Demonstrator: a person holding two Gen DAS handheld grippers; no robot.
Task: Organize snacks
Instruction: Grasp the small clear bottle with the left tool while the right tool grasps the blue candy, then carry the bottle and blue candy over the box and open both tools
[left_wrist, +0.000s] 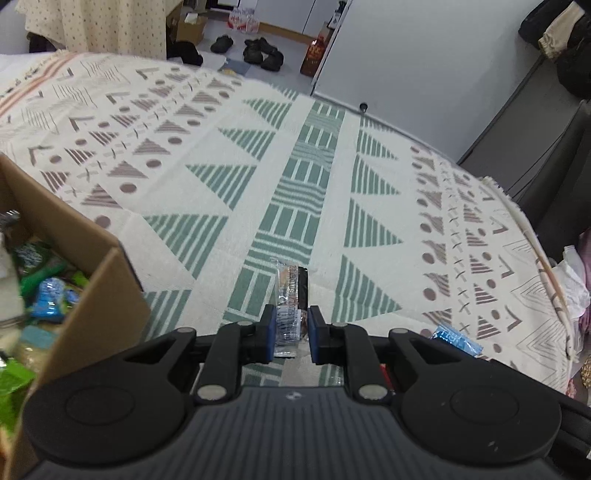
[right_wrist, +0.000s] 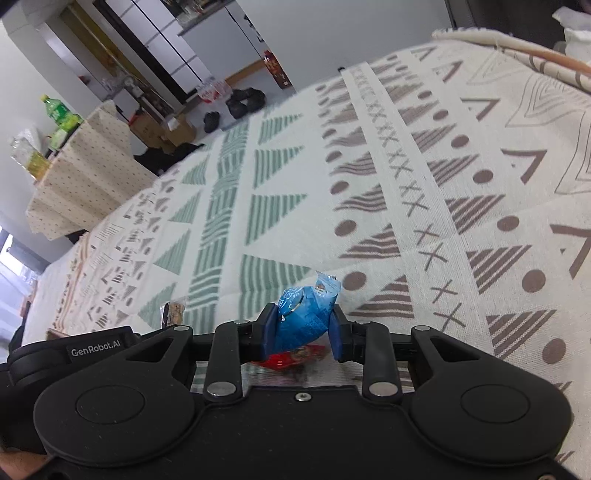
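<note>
My left gripper (left_wrist: 291, 325) is shut on a clear-wrapped snack bar (left_wrist: 290, 295) with brown and black contents, held just above the patterned tablecloth (left_wrist: 221, 177). The bar sticks forward past the blue pads. My right gripper (right_wrist: 303, 326) is shut on a blue snack packet (right_wrist: 304, 314), whose crimped end pokes up beyond the fingers. Under it lies a red packet (right_wrist: 291, 360). In the right wrist view the left gripper's body (right_wrist: 74, 350) shows at the lower left with the bar's tip (right_wrist: 173, 312). The blue packet (left_wrist: 456, 338) also shows in the left wrist view.
An open cardboard box (left_wrist: 110, 280) holding several green, blue and white snack packs stands at the left. The cloth's edge (left_wrist: 517, 206) drops off at the right. Beyond the table are shoes (left_wrist: 262, 51) on the floor, a dotted-cloth table (right_wrist: 85, 173) and a green bottle (right_wrist: 61, 114).
</note>
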